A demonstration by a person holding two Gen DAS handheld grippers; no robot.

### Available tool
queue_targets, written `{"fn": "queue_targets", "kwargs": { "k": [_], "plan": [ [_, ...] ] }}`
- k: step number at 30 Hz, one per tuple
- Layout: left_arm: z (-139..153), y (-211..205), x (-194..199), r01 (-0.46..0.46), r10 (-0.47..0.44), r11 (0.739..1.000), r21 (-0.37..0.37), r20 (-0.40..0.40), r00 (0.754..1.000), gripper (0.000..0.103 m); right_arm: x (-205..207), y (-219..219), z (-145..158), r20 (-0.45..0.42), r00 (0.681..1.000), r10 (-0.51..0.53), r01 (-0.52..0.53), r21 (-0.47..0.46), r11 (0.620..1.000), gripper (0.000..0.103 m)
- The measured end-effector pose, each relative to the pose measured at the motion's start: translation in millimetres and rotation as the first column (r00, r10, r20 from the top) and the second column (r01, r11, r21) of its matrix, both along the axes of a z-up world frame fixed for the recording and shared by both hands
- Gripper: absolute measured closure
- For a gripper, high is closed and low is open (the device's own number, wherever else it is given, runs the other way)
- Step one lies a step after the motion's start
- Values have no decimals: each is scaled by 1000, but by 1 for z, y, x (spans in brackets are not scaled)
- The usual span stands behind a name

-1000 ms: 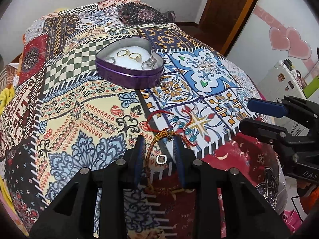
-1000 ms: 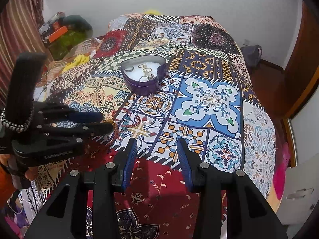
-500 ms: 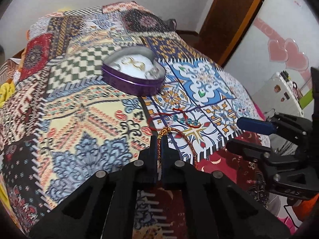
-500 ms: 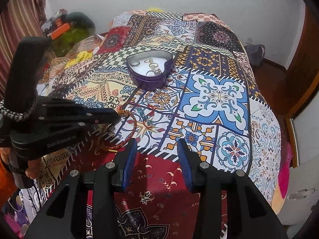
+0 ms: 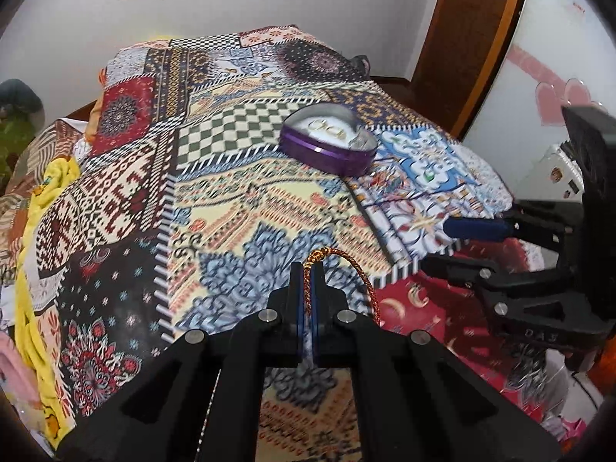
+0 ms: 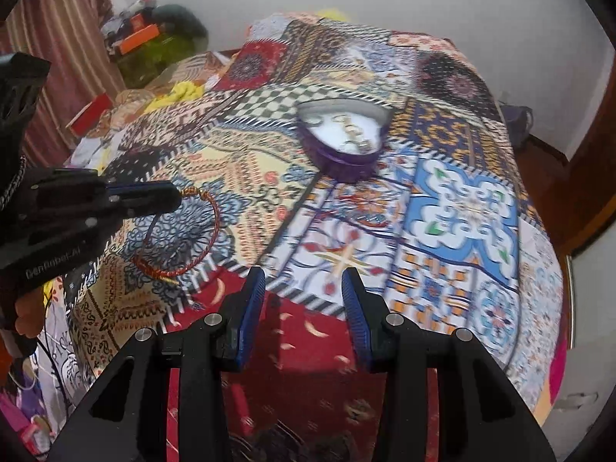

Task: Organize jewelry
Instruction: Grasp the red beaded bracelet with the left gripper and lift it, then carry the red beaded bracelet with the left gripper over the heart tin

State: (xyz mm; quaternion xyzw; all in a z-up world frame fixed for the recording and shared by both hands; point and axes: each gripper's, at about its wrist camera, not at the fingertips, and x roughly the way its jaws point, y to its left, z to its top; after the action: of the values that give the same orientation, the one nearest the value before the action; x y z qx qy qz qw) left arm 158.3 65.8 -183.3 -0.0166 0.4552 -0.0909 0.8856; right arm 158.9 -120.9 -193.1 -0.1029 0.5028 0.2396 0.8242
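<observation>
My left gripper (image 5: 307, 269) is shut on a red and gold braided bracelet (image 5: 348, 265) and holds it above the patchwork bedspread (image 5: 238, 200). In the right wrist view the bracelet (image 6: 210, 227) hangs as a loop from the left gripper (image 6: 175, 196). A purple heart-shaped tin (image 5: 327, 146) with rings and other small jewelry inside sits further back on the bed; it also shows in the right wrist view (image 6: 342, 138). My right gripper (image 6: 304, 288) is open and empty over the bed's near edge; it shows at the right in the left wrist view (image 5: 439, 244).
A yellow cloth (image 5: 38, 238) lies bunched at the bed's left side. A wooden door (image 5: 473, 38) stands at the back right. Clutter (image 6: 150, 42) is piled against the wall left of the bed.
My left gripper closed on the bracelet and lifted it off the bedspread. The right gripper stayed open and shifted only slightly.
</observation>
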Motion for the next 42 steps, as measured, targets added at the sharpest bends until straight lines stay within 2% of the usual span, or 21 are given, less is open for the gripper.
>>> {"fn": "queue_targets", "kwargs": {
  "k": [4,6,8,16,25,31,42],
  "plan": [
    [-5,6,-4,-11,11,1000,-1,7,1000,102,6,12,-9,-15,1000,21,-22,-26,999,66],
    [-6,8,-4,-15,15,1000,-11,8,1000,102,9,16,-14,-29,999,30,-31,-39,999,70],
    [-7,10,-4,-17,18,1000,-14,10,1000,102,9,18,-18,-40,998,39,-41,-45,998,81],
    [-10,12,-1,-31,31,999,-26,10,999,102,9,20,-21,-33,998,51,-52,-37,998,93],
    [5,7,1,-31,32,999,-32,42,999,102,11,12,-11,-6,1000,11,-11,-33,999,94],
    [23,2,6,-28,31,999,-35,87,996,102,15,-1,12,60,998,-27,28,-22,999,94],
    [49,-4,36,-31,36,999,-34,153,987,102,32,-17,50,148,986,-70,63,52,997,94]
  ]
}}
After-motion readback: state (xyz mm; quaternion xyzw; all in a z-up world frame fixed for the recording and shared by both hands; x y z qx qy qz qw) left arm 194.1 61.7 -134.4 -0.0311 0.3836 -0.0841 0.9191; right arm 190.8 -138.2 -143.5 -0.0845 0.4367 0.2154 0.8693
